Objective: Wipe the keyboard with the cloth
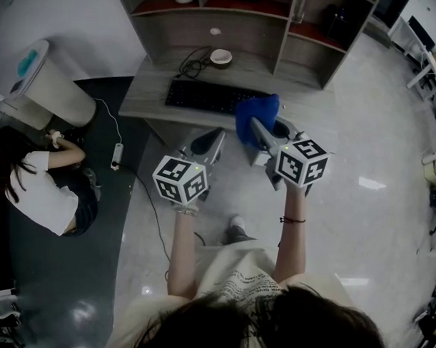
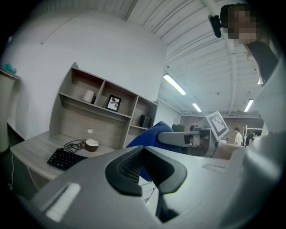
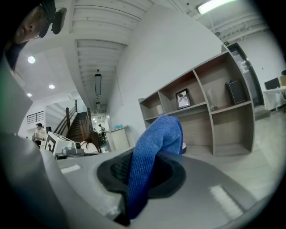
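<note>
Right gripper (image 3: 142,179): jaws clamped on blue cloth (image 3: 154,138), which stands up from between them. Beyond the tips: wooden shelf unit (image 3: 225,129) holding framed photo (image 3: 182,98). Far left: staircase (image 3: 79,123).

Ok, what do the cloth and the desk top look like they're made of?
Cloth: blue, fuzzy ribbed pile, probably microfibre; it folds limply in the right gripper. Desk top: matte grey wood grain, likely laminate or veneer.

keyboard (image 1: 206,98): black, lying flat on grey desk (image 1: 146,96), near its front edge.
cloth (image 1: 257,114): blue, folded, pinched in right gripper (image 1: 269,132), just right of keyboard.
</note>
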Motion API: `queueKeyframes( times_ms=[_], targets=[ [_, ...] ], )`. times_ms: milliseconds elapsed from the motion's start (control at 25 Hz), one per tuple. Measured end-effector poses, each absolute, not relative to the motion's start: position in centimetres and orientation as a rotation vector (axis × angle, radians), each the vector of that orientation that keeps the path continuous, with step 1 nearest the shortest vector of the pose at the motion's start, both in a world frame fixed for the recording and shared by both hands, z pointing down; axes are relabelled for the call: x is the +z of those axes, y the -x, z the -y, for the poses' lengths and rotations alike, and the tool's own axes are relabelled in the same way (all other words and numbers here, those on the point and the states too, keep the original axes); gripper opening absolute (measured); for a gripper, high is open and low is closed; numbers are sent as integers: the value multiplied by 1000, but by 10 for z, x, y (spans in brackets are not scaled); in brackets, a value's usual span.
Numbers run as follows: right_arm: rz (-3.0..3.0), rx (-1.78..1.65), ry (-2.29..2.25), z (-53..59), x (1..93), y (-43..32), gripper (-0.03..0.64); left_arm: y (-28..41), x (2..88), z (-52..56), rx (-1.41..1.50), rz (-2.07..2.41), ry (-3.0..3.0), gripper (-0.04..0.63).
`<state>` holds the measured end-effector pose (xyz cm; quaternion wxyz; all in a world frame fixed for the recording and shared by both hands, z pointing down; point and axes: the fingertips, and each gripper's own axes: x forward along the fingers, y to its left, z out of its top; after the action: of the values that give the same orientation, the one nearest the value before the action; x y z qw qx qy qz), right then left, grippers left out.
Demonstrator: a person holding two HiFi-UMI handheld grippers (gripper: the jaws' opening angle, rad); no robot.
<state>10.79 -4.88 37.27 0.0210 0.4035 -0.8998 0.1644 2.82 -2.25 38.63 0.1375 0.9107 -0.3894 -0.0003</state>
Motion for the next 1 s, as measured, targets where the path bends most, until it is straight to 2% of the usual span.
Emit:
queueKeyframes(
  times_ms=[1000],
  targets=[
    [2782, 600, -1260, 113, 397, -132, 60, -46, 414, 86, 63, 1133, -2574, 3]
  ],
)
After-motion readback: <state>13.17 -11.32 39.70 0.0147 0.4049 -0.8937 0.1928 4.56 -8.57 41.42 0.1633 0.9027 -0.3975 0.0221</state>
